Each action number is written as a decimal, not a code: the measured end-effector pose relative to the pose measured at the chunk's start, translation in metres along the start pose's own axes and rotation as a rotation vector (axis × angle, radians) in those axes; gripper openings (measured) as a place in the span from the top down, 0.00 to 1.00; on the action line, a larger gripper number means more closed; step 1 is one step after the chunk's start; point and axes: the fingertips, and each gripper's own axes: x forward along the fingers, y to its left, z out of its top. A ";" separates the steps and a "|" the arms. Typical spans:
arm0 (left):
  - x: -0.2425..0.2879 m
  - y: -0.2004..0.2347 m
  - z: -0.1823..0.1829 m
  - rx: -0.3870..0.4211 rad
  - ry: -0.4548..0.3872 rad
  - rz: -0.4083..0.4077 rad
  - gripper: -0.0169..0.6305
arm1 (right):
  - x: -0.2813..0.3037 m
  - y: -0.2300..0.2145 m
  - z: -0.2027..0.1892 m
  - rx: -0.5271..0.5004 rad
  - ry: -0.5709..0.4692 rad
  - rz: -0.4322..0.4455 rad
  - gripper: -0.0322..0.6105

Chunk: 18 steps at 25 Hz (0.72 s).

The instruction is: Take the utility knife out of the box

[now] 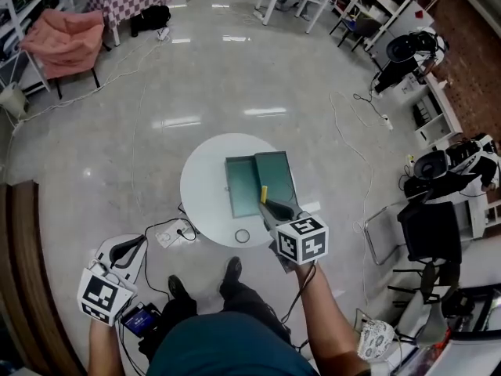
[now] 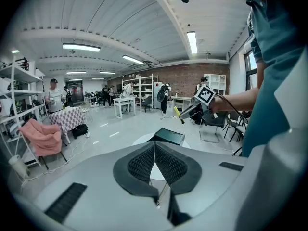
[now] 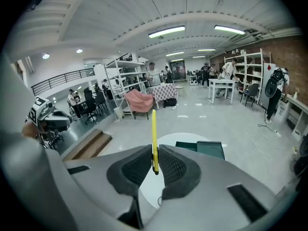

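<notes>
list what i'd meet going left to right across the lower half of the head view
left gripper → white power strip on the floor → open green box → black office chair. Left out: the right gripper and the yellow utility knife it holds, since both overlap the box.

Floor (image 1: 235, 69): polished and glossy, mirrors the ceiling lights. Table (image 1: 205, 180): white top, smooth, matt. Box (image 1: 244, 188): dark green, smooth, faint sheen. Knife (image 3: 154, 129): yellow, smooth, looks like plastic. Left gripper (image 2: 155, 147) and right gripper (image 3: 155, 153): grey shells, matt, plastic look. Their pads (image 3: 136, 168) are black, finely ribbed, rubbery. Chair cover (image 1: 66, 41): pink cloth, creased. Far wall (image 2: 192, 78): rough red brick. Step (image 3: 89, 146): brown wood, dull finish.
</notes>
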 end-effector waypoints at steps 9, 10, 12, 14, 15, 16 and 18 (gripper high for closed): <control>-0.014 -0.002 0.004 -0.003 -0.006 0.011 0.94 | -0.015 0.016 0.012 -0.035 -0.038 0.019 0.85; -0.015 -0.002 0.005 -0.001 -0.005 0.011 0.94 | -0.016 0.016 0.013 -0.034 -0.040 0.018 0.85; -0.015 -0.004 0.007 0.000 -0.005 0.011 0.94 | -0.019 0.015 0.013 -0.031 -0.041 0.014 0.85; -0.015 -0.005 0.007 0.005 -0.003 0.010 0.94 | -0.021 0.013 0.012 -0.028 -0.039 0.009 0.85; -0.015 -0.005 0.007 0.006 -0.002 0.010 0.94 | -0.021 0.013 0.011 -0.027 -0.038 0.007 0.85; -0.014 -0.005 0.007 0.008 0.000 0.010 0.94 | -0.021 0.012 0.011 -0.025 -0.037 0.006 0.85; -0.013 -0.005 0.006 0.013 0.005 0.008 0.94 | -0.021 0.010 0.010 -0.020 -0.032 0.004 0.85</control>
